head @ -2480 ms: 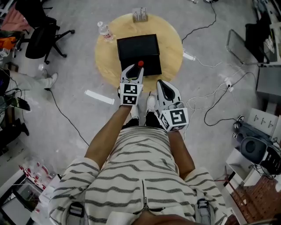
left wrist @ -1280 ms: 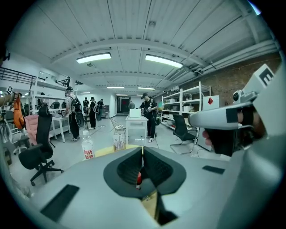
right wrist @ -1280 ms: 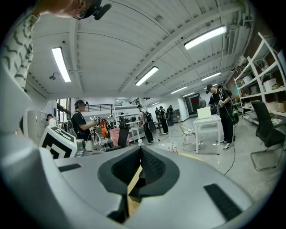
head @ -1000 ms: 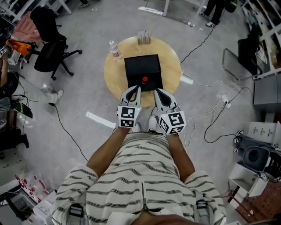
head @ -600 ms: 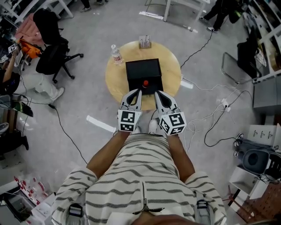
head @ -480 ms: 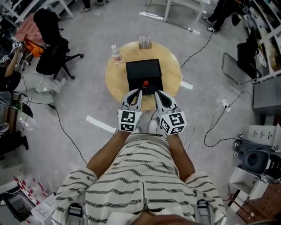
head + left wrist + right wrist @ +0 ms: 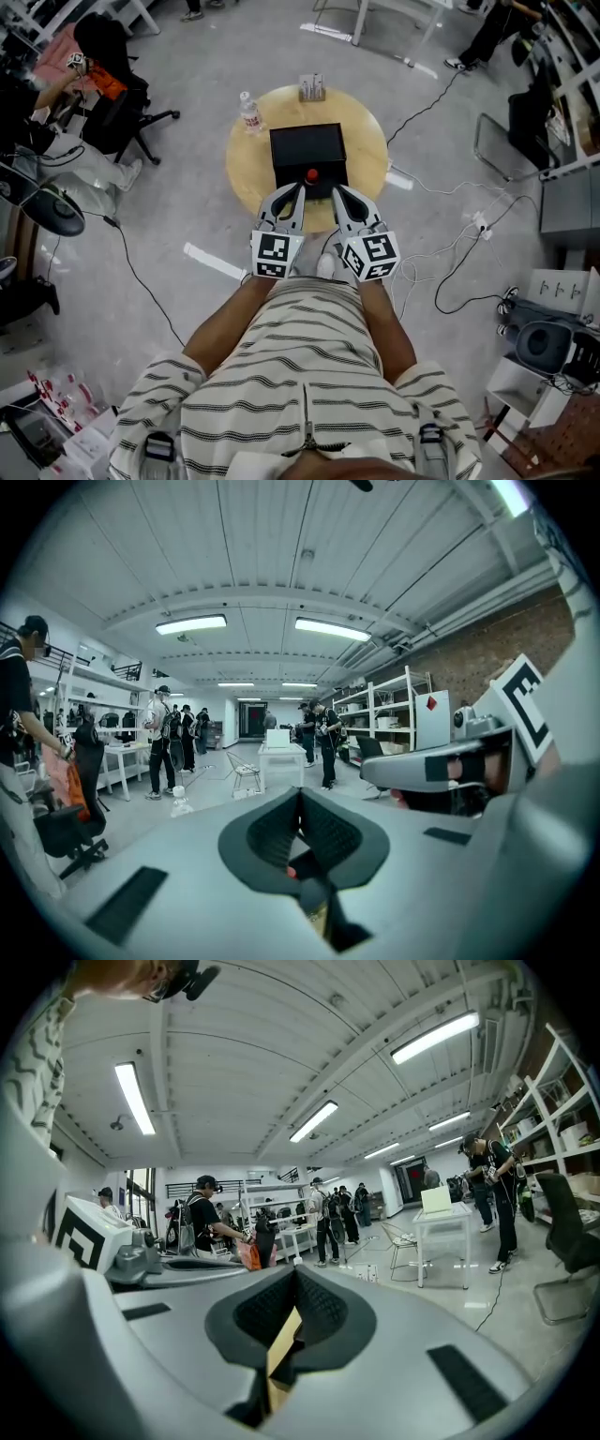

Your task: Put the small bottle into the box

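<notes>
A grey concrete floor (image 7: 187,178) surrounds the round wooden worktop (image 7: 367,141) we stand over. The head view alone shows the black box (image 7: 307,150) at its centre. The small bottle (image 7: 311,175) stands inside it, red cap up, against the near wall. A water bottle (image 7: 249,114) stands at the worktop's left edge. The left gripper (image 7: 297,190) and right gripper (image 7: 338,193) hang side by side at the near rim, tips just short of the box.

The gripper views miss the box: they look level across a hall of shelving (image 7: 394,700), a white table (image 7: 281,752) and standing people (image 7: 164,738) under strip lights (image 7: 192,624). There we find both grippers clenched and empty. A red speck shows through the slit under the left pads, and a sliver of wood under the right.

Moments earlier the left gripper reached over the box with the red cap at its tips; it now sits drawn back beside the right.
</notes>
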